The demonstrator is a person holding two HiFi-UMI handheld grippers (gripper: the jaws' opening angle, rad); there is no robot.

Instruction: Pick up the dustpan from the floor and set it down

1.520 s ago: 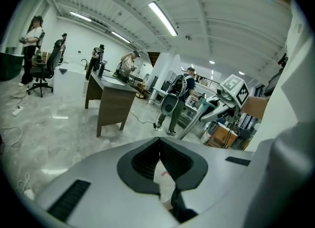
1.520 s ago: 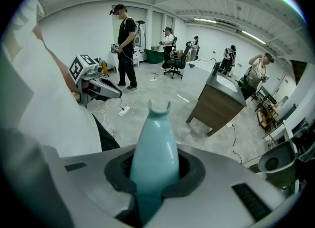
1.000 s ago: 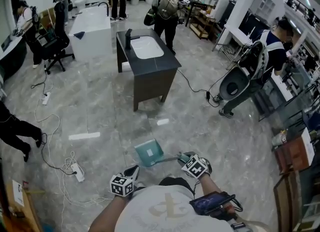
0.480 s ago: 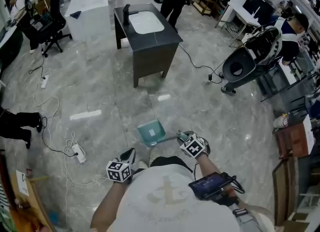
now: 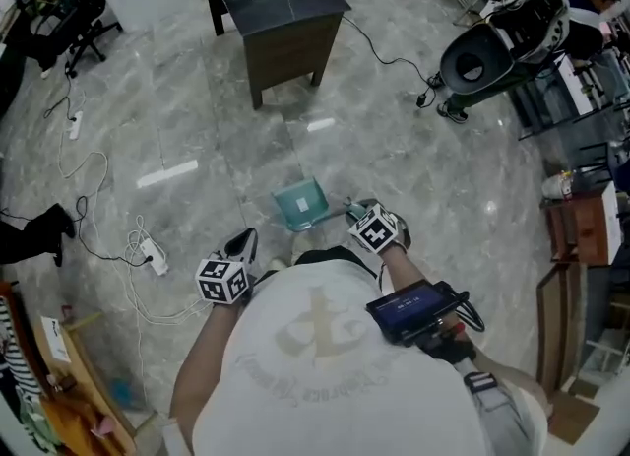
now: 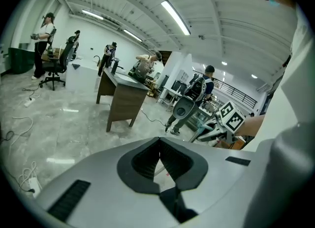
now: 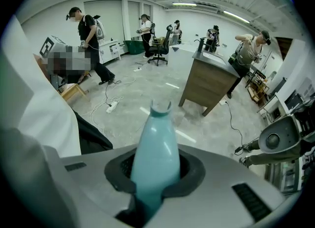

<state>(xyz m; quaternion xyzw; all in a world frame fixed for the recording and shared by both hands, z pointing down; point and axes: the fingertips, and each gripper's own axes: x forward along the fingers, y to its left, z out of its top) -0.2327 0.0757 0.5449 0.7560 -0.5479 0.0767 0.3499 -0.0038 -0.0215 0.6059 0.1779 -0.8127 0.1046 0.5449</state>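
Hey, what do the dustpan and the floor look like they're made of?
Dustpan: likely plastic, smooth teal with a soft sheen; the moulded handle carries a pale highlight. Floor: probably polished stone or marble-look tile, grey and veined, with joint lines and glossy bright streaks like reflected lights.

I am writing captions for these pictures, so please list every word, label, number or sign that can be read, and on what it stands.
No text is legible in any view.
The shirt print: pale emblem with letters, too blurred to read.
The forearm device screen: dark, nothing readable.
The left marker cube, the right marker cube: black square patterns, no letters.
The teal dustpan: no label seen.
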